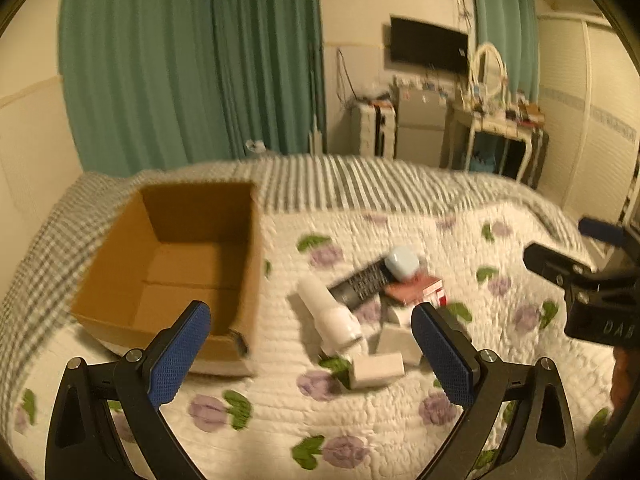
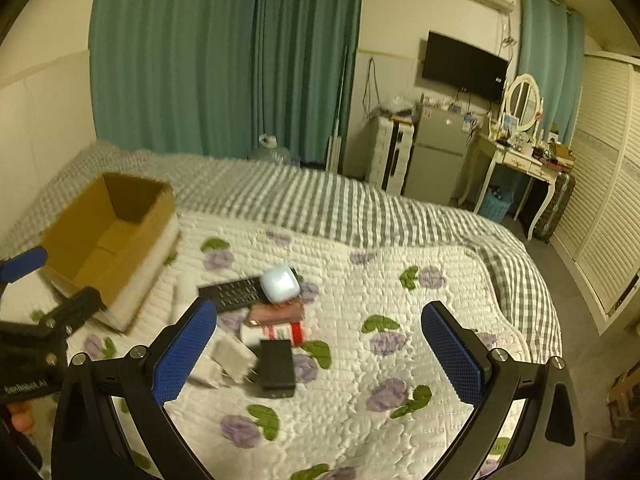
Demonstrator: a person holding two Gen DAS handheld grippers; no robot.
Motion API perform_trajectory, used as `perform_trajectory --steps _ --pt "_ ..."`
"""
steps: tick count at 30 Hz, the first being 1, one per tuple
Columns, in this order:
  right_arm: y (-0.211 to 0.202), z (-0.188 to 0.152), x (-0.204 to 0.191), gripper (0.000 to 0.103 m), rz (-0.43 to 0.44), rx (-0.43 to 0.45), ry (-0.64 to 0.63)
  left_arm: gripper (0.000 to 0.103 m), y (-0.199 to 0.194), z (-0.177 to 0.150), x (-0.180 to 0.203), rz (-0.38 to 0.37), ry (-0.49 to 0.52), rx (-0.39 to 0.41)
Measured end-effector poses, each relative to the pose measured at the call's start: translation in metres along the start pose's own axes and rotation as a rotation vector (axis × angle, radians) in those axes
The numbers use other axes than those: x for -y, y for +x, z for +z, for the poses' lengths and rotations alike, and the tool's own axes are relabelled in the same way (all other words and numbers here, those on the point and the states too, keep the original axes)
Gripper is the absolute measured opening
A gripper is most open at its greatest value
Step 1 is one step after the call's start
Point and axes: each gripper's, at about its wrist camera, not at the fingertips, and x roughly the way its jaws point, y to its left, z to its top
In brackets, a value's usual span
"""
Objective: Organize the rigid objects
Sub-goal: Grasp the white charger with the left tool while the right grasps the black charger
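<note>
The left gripper (image 1: 312,354) hangs above the flowered quilt (image 1: 400,420) with its blue pads spread wide and nothing between them. The right gripper (image 2: 320,354) is spread the same way, empty. Below them lies a small heap — a white bottle (image 1: 328,312), a black remote (image 2: 232,292), a pale blue case (image 2: 280,283) resting on a red box (image 2: 276,314), and a black box (image 2: 275,368). To the heap's left stands an open cardboard box (image 1: 120,264), nothing visible inside.

Matt cardboard box (image 1: 168,264) on a quilted cloth bedspread (image 1: 360,420).
</note>
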Motion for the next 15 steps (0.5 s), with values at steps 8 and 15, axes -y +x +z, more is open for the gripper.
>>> perform_trajectory --steps 8,15 --pt "0.061 -0.034 -0.002 0.090 0.083 -0.182 -0.002 0.100 0.064 -0.043 0.029 -0.040 0.055 -0.180" --pt "0.108 -0.048 -0.013 0.074 0.138 -0.328 -0.027 0.100 0.093 -0.057 0.037 -0.073 0.063 -0.233"
